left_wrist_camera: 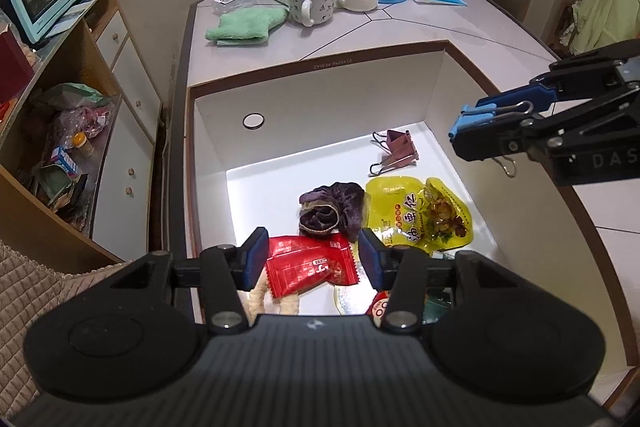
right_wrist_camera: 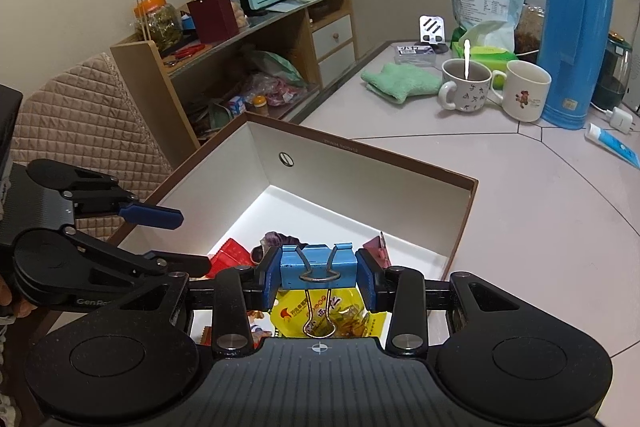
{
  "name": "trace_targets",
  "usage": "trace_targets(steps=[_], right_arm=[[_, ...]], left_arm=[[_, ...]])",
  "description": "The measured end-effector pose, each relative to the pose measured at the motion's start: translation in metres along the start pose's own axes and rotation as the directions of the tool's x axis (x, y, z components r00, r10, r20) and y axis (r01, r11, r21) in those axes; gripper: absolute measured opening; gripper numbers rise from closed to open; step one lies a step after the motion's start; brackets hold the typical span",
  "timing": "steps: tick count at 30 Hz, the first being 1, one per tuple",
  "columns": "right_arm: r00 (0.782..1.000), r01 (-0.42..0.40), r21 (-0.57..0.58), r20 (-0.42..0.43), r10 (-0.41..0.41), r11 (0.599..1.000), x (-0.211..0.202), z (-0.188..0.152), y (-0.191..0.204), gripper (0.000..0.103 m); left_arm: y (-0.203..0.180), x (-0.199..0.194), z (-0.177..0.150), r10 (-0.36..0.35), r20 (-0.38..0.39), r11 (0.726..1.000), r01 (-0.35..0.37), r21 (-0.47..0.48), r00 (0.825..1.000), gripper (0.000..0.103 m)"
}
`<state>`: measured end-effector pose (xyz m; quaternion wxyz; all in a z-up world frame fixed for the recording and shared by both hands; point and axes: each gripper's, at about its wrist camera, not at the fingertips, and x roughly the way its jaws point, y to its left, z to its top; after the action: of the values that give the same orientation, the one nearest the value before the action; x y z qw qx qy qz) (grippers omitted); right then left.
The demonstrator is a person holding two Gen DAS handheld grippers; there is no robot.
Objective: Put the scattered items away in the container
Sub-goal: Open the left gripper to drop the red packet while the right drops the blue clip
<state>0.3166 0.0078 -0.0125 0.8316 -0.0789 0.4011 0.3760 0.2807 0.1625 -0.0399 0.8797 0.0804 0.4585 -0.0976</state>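
Item 1, blue binder clip (right_wrist_camera: 318,264): I hold it clenched between the pads of my right gripper (right_wrist_camera: 318,269), above the open box (right_wrist_camera: 460,223). Painted spring steel body, folded to a wedge, hard and smooth; two wire handles hang down. I judge it light, stiff and a little slippery on the flat faces, so the present hold across its two ends looks the sound one; the wire loops would swivel if taken instead.

Item 2, red snack packet (left_wrist_camera: 310,265): lies on the box floor between the jaws of my left gripper (left_wrist_camera: 314,259), which stand apart and press on nothing. Glossy film, crimped zigzag ends, flat and pillow-like. Probably light and crackly, apt to slide; best taken across the middle.

Item 3, purple hair scrunchie (left_wrist_camera: 330,213): inside the box, just beyond the red packet. Velvety, bunched, soft; it should squash under any grip.

Item 4, yellow food pouch (left_wrist_camera: 420,215): inside, beside the scrunchie. Shiny printed film with a clear window, limp at the edges.

Item 5, pink binder clips (left_wrist_camera: 394,153): near the far wall, same folded metal form.

Container: white interior, brown rim, rigid board walls, a round finger hole in the far wall
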Motion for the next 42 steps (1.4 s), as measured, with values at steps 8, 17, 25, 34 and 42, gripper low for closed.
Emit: trace_targets(steps=[8,17,25,34,42], right_arm=[[1.0,-0.016,-0.008,0.008,0.016,1.0,0.009,0.009,0.001,0.039],[1.0,-0.013,-0.004,0.003,0.013,1.0,0.023,0.016,-0.003,0.039],[1.0,-0.019,-0.012,-0.009,0.019,1.0,0.039,0.022,-0.006,0.039],[0.999,-0.037,-0.001,0.036,0.037,0.999,0.056,0.03,-0.004,0.039],[0.989,-0.018,-0.003,0.148,0.018,1.0,0.052,0.035,0.002,0.088]], left_arm=[[0.004,-0.007,0.007,0.011,0.004,1.0,-0.011,-0.02,1.0,0.048],[0.01,-0.007,0.018,0.014,0.017,0.999,-0.014,-0.029,1.0,0.05],[0.019,-0.004,0.027,0.023,0.022,0.999,-0.022,-0.039,0.999,0.05],[0.031,-0.003,0.03,0.039,0.033,0.997,-0.037,-0.064,0.999,0.052],[0.036,-0.007,0.03,0.05,0.039,0.995,-0.046,-0.084,0.998,0.052]])
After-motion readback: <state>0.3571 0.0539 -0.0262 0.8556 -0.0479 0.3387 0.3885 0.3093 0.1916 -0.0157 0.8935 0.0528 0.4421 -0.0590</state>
